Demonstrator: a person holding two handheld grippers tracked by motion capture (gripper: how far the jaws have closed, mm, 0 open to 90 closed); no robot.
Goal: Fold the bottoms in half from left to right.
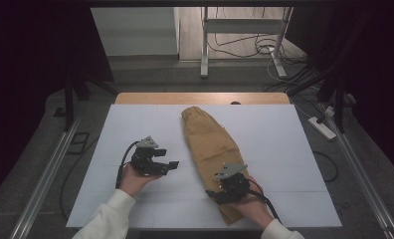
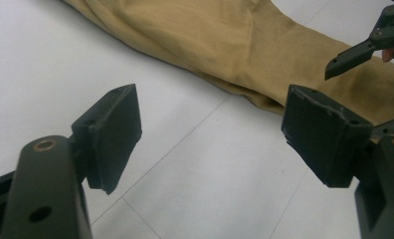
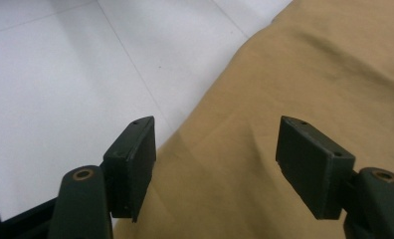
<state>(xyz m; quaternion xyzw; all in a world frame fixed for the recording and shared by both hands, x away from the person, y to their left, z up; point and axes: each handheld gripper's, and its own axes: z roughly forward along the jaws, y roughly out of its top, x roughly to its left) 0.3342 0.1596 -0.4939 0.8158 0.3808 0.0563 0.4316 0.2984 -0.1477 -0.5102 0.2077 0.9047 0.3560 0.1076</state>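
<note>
A tan folded garment (image 1: 210,144) lies lengthwise on the white table (image 1: 284,149), from the far middle down to the near edge. My left gripper (image 1: 171,164) rests left of it, jaws open and empty, pointing toward the cloth (image 2: 225,40); in the left gripper view the left gripper (image 2: 210,134) has bare table between its pads. My right gripper (image 1: 214,193) sits over the garment's near end, beside its left edge. In the right gripper view the right gripper (image 3: 217,149) stands open above the tan cloth (image 3: 309,74), with nothing pinched. One of the right gripper's fingers (image 2: 351,55) shows at the top right of the left gripper view.
A wooden strip (image 1: 200,98) borders the table's far edge. Metal rails (image 1: 50,164) run along both sides. A stand with cables (image 1: 245,30) is on the floor behind, and a power strip (image 1: 323,128) lies off the right side.
</note>
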